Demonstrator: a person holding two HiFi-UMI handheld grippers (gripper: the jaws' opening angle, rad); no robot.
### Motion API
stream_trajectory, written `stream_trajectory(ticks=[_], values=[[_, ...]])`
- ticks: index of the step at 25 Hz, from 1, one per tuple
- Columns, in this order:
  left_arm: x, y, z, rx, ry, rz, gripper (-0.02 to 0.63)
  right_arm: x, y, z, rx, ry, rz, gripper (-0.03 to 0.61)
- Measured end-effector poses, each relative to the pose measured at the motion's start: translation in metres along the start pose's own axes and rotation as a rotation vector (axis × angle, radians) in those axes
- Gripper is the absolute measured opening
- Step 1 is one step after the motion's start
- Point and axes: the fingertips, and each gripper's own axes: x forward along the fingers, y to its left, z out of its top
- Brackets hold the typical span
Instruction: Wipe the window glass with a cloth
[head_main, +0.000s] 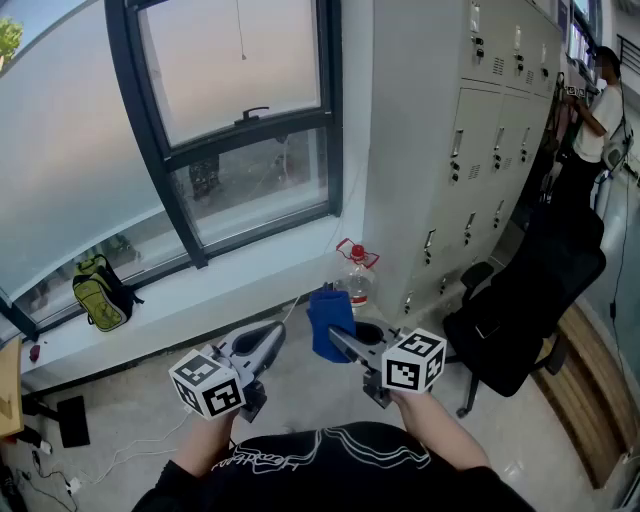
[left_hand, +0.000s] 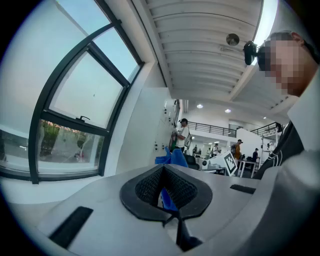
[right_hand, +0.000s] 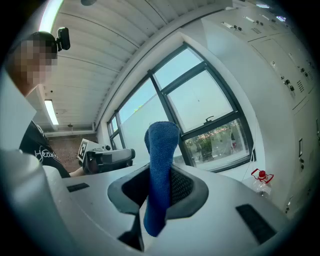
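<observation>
Blue cloth (head_main: 328, 318) pinched in right tool (head_main: 340, 341), apart from window glass (head_main: 240, 70).

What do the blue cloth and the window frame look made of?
Blue cloth in the right gripper: soft matte fabric, likely microfiber or terry, by its fuzzy nap and limp fold. Window frame: dark, smooth, probably painted metal, given thin straight bars; plastic is possible.
</observation>
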Motion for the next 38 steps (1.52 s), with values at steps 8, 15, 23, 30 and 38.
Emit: stream_trajectory(ticks=[8, 15, 23, 30, 38], values=[[0.018, -0.008, -0.004, -0.010, 0.025, -0.008, 0.006, -0.014, -0.006, -0.004, 0.018, -0.001, -0.010, 0.064], [0.035, -0.016, -0.010, -0.025, 0.058, -0.025, 0.006, -0.035, -0.020, -0.010, 0.103, -0.054, -0.050, 0.064], [0.053, -0.029, -0.004, 0.009, 0.088, -0.068, 0.006, -0.051, -0.033, -0.005, 0.131, -0.087, -0.067, 0.064], [0.061, -0.001, -0.002, -0.024, 0.089, -0.061, 0.006, -0.036, -0.045, -0.010, 0.167, -0.080, -0.047, 0.064], [0.057, 0.092, -0.002, -0.050, 0.050, 0.018, 0.006, 0.044, -0.077, -0.011, 0.137, -0.045, 0.010, 0.064]])
